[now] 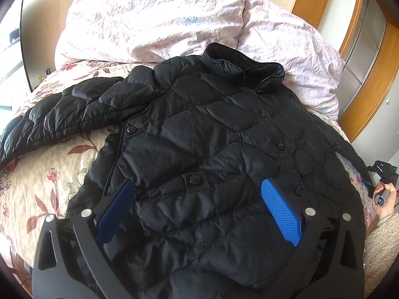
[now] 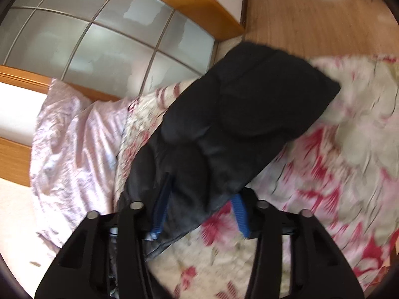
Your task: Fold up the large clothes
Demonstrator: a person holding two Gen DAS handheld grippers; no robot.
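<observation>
Down filling makes this black quilted puffer jacket [image 1: 199,134] light, soft and springy, as I judge it, and its shiny shell looks slippery, so I would grip through a full thickness near a cuff or the hem rather than pinch one skin of fabric. Folds will likely puff back up unless pressed flat.

It lies front-up on the floral bedspread [image 1: 49,179], filling the centre of the left wrist view, with its stand-up collar [image 1: 245,68] at upper centre against the pink pillows [image 1: 154,17]. A row of snap buttons runs down the placket at right of centre, and a flapped pocket sits low in the middle. One sleeve [image 1: 57,114] trails out toward the left edge of the frame.

My left gripper [image 1: 198,194] hovers spread wide over the lower front, its blue pads [image 1: 280,211] apart and holding nothing.

In the right wrist view, which is blurred, the other sleeve [image 2: 224,129] runs from bottom centre up to the upper right. My right gripper [image 2: 199,199] has that sleeve between its blue pads, but I cannot tell whether it is clamped or only straddling it. A wooden wardrobe with frosted panels [image 2: 99,37] fills the upper left.
</observation>
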